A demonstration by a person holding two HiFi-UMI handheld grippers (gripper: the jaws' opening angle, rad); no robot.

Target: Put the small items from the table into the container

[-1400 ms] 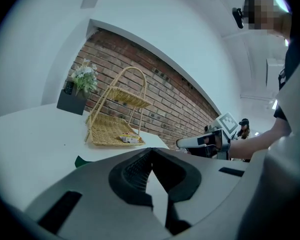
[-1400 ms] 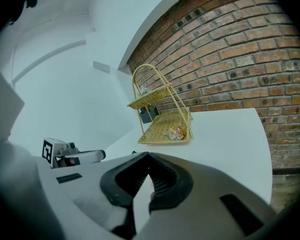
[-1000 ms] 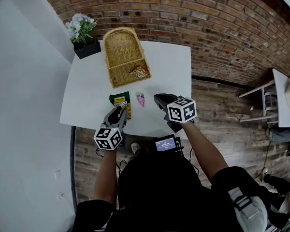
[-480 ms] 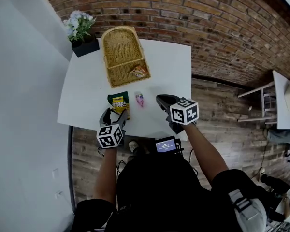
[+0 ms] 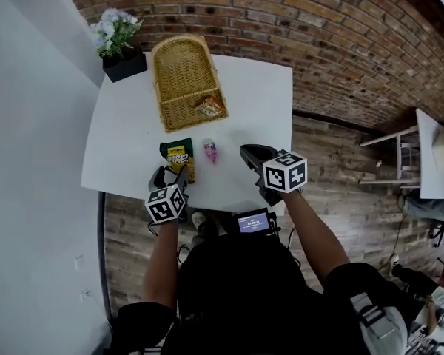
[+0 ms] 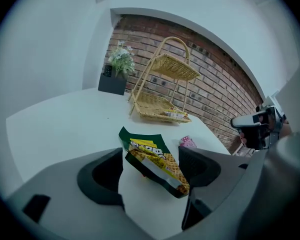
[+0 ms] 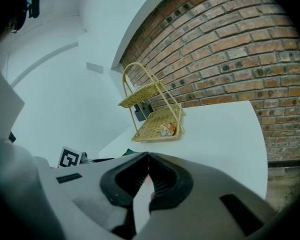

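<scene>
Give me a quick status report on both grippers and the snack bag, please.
Left gripper open, straddling green snack bag. Right gripper shut, empty. Pink packet beside bag, untouched.

- Head view: from above, steeply down on the white worktop [image 5: 126, 124].
- Left gripper view: low, close over the worktop, facing the wicker basket [image 6: 157, 106].
- Right gripper view: from the right, same basket; all three share it.

You're in what looks like a loft-style office or studio: a bare brick wall [image 5: 318, 28] on the far side, a worn plank floor [image 5: 340, 161]. A white table [image 5: 126, 143] with potted flowers [image 5: 112, 34] at its far left corner stands near you, and a second table [image 5: 428, 154] stands off to the right.
</scene>
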